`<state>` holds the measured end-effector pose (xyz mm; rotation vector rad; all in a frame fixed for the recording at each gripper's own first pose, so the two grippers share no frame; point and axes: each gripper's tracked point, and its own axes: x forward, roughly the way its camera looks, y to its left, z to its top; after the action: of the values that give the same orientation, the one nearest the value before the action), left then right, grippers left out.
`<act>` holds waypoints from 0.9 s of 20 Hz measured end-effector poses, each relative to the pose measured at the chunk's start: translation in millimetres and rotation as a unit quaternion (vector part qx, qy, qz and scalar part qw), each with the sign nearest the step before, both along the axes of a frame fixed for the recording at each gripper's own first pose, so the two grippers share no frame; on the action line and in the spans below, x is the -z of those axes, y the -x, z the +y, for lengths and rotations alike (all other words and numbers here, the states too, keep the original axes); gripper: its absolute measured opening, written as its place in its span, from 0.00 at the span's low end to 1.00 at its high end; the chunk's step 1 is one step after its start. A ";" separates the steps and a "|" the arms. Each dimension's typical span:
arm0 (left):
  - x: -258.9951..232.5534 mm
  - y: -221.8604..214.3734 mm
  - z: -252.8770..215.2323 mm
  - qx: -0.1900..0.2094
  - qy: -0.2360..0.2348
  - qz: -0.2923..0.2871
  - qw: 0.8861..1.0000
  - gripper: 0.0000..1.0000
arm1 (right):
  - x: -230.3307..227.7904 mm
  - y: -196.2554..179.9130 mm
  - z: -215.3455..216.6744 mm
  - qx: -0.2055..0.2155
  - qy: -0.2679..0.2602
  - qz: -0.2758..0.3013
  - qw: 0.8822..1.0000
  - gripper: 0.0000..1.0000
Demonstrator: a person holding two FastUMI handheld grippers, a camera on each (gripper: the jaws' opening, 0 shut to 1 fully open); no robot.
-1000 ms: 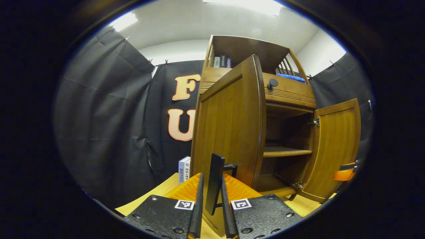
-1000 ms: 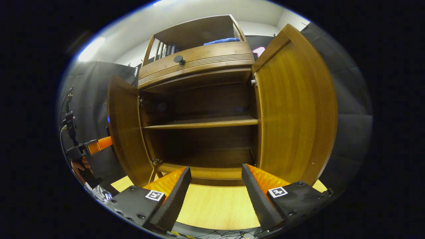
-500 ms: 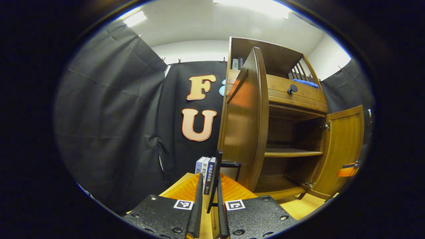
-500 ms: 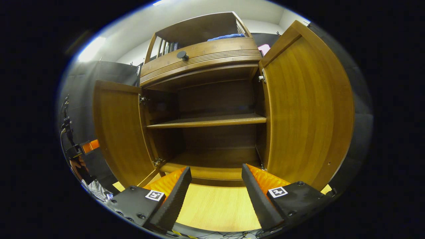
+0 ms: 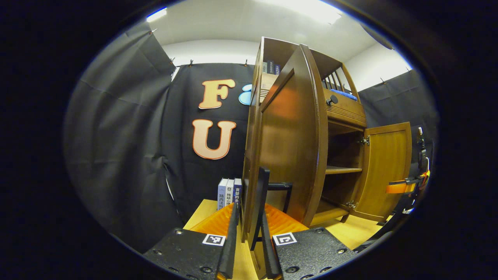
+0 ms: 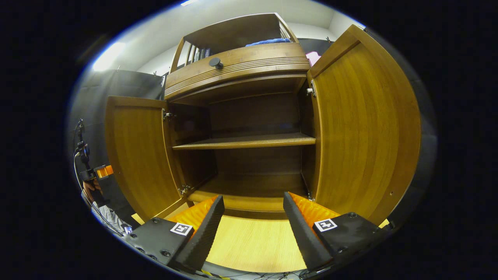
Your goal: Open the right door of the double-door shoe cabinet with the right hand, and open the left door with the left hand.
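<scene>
The wooden shoe cabinet (image 6: 233,70) stands with both doors swung out. In the left gripper view the left door (image 5: 291,144) shows almost edge-on, and my left gripper (image 5: 249,217) is shut on its black bar handle (image 5: 264,186). The right door (image 5: 389,171) hangs wide beyond it. In the right gripper view my right gripper (image 6: 253,217) is open with nothing between its fingers, low in front of the cabinet's inside, between the left door (image 6: 140,155) and the right door (image 6: 365,128). The left gripper (image 6: 99,172) and the hand (image 6: 89,186) holding it show past the left door.
The cabinet stands on a light wooden table (image 6: 253,241). Inside is one bare shelf (image 6: 245,140). Above are a drawer with a black knob (image 6: 215,62), a blue cloth (image 6: 268,41) and books. Several books (image 5: 229,192) stand by the cabinet's left side.
The left door has swung further out with my left gripper on its handle. My right gripper has barely moved and stays open.
</scene>
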<state>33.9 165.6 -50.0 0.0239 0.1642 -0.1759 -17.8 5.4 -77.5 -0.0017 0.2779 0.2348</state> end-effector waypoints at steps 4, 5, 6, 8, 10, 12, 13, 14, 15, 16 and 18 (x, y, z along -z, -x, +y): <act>4.1 14.2 4.0 -0.020 -0.038 0.016 0.999 0.29 | 2.2 -0.9 1.2 -0.002 -0.006 0.001 1.000 1.00; 7.7 20.0 7.6 -0.030 -0.047 0.023 0.998 0.29 | 3.8 -1.3 1.9 -0.003 -0.008 0.003 1.000 0.98; 8.9 29.8 9.6 -0.039 -0.051 0.030 0.997 0.29 | 5.8 -2.0 3.1 -0.006 -0.010 0.005 1.000 0.98; 7.5 49.5 6.9 -0.049 -0.048 0.040 0.997 0.29 | 10.7 -3.0 4.2 -0.012 -0.011 0.010 1.000 0.98; -5.0 66.9 1.7 -0.061 -0.046 0.033 0.997 0.22 | 12.8 -7.8 10.7 -0.021 -0.014 0.012 1.000 0.94; -18.1 79.6 -9.8 -0.066 -0.044 0.025 0.997 0.28 | 14.1 -13.9 18.6 -0.034 -0.017 0.014 0.999 0.98; -25.4 83.2 -18.3 -0.066 -0.042 0.018 0.997 0.28 | 14.8 -14.2 22.2 -0.040 -0.017 0.016 0.999 0.98; -33.6 87.3 -32.0 -0.057 -0.037 0.010 0.998 0.28 | 15.3 -15.3 25.7 -0.046 -0.017 0.016 0.999 0.98; -39.8 88.3 -48.8 -0.046 -0.031 0.002 0.998 0.28 | 16.3 -16.0 28.7 -0.051 -0.016 0.017 0.998 0.98; -41.8 88.1 -66.0 -0.033 -0.025 -0.003 0.999 0.26 | 17.5 -16.7 30.6 -0.056 -0.015 0.019 0.998 0.98; -48.6 82.7 -100.3 -0.005 -0.013 -0.013 1.000 0.26 | 17.1 -16.7 32.6 -0.062 -0.012 0.019 0.998 0.98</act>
<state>-48.8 65.3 -1.3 0.0513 0.1396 -0.1638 -1.1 38.0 -94.6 0.0096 0.3134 0.3626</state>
